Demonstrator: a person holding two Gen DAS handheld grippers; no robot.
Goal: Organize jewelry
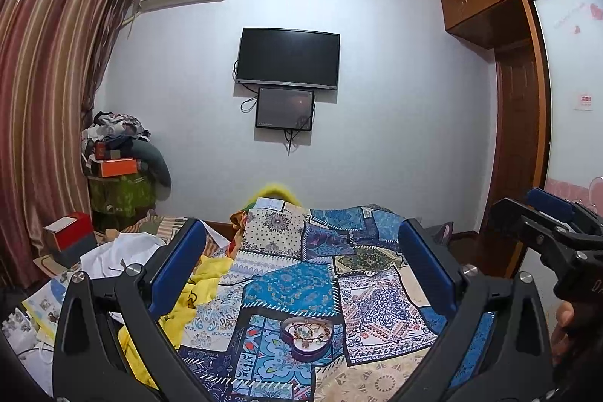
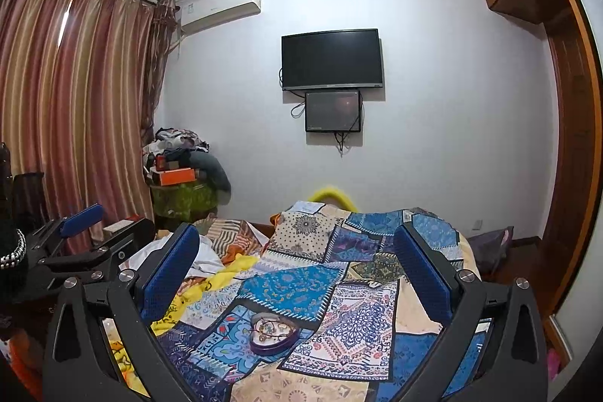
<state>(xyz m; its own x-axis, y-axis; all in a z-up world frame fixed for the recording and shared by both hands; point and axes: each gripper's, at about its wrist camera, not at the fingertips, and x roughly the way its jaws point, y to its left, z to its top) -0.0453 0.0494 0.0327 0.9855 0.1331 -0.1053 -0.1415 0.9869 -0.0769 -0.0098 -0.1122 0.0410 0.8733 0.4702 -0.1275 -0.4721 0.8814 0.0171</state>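
Observation:
A purple heart-shaped jewelry box (image 1: 308, 337) lies open on the patchwork bedspread (image 1: 297, 285). It holds beaded bracelets and small pieces. The same box shows in the right wrist view (image 2: 272, 333). My left gripper (image 1: 301, 251) is open and empty, raised above the bed with the box below and between its blue fingers (image 1: 177, 262). My right gripper (image 2: 297, 257) is open and empty too, likewise above the box. The right gripper shows at the right edge of the left wrist view (image 1: 554, 225); the left gripper shows at the left of the right wrist view (image 2: 81, 226).
Yellow cloth (image 1: 199, 292) and white cloth (image 1: 120, 253) lie on the bed's left side. A red and grey box (image 1: 69, 238) stands further left. A pile of clothes and an orange box (image 1: 118, 166) sit by the curtain. A TV (image 1: 288, 59) hangs on the far wall.

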